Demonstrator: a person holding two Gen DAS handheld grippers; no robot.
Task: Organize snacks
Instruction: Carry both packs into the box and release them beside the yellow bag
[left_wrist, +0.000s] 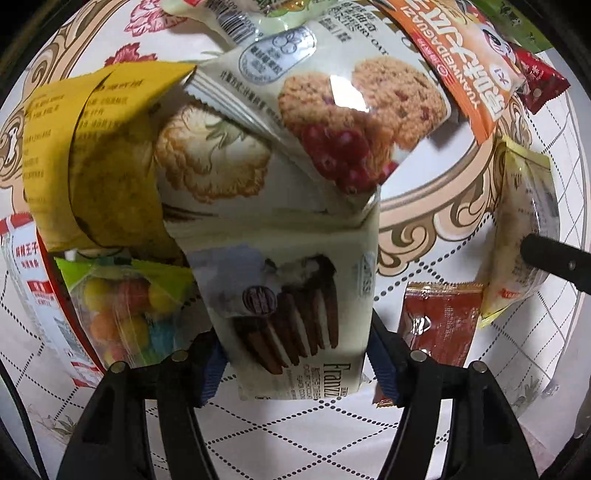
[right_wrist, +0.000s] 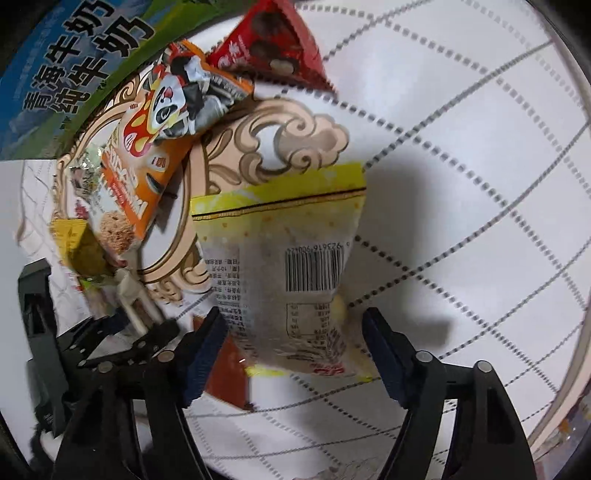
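My left gripper stands open around the near end of a white Franzzi chocolate wafer packet, its blue pads on either side. Beyond it lie an oat cookie packet, a yellow packet and a bag of coloured candies. My right gripper is open around a clear yellow-edged snack packet, which also shows in the left wrist view. The pads are close to it; contact is unclear.
An orange packet and a red packet lie further back. A dark red sachet lies on the patterned tablecloth. A blue-green milk carton stands at the right view's upper left. The left gripper's body is beside my right one.
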